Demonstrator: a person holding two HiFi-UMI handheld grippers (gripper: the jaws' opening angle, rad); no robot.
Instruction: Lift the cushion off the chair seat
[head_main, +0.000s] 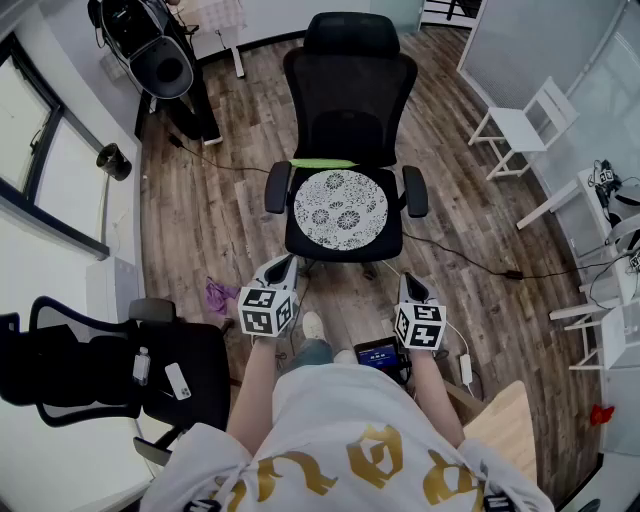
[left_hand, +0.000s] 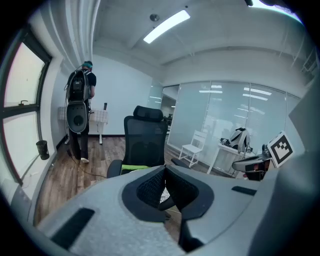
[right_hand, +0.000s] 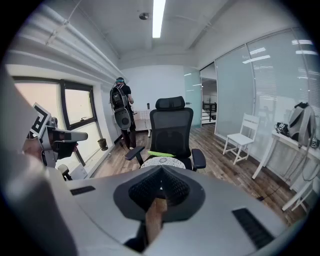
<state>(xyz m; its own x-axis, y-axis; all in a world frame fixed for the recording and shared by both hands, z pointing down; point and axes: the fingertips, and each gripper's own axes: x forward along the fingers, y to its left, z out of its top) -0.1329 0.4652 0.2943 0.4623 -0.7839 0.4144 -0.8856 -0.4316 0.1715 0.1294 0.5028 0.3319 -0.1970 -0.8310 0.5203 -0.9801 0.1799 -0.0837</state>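
Note:
A round white cushion (head_main: 340, 208) with a dark floral print lies on the seat of a black office chair (head_main: 349, 90); the right gripper view shows the cushion (right_hand: 161, 161) too. A green strip (head_main: 322, 163) lies at the back of the seat. My left gripper (head_main: 285, 266) is held short of the chair's front left, shut and empty. My right gripper (head_main: 410, 288) hangs short of the front right, also shut and empty. Both are a little way from the seat. In the left gripper view the chair (left_hand: 145, 140) stands just beyond the closed jaws.
A second black chair (head_main: 110, 370) stands at my left. A white chair (head_main: 525, 122) and white tables (head_main: 600, 215) are on the right. A person with a backpack (right_hand: 121, 107) stands at the far wall. Cables run over the wood floor (head_main: 470, 262).

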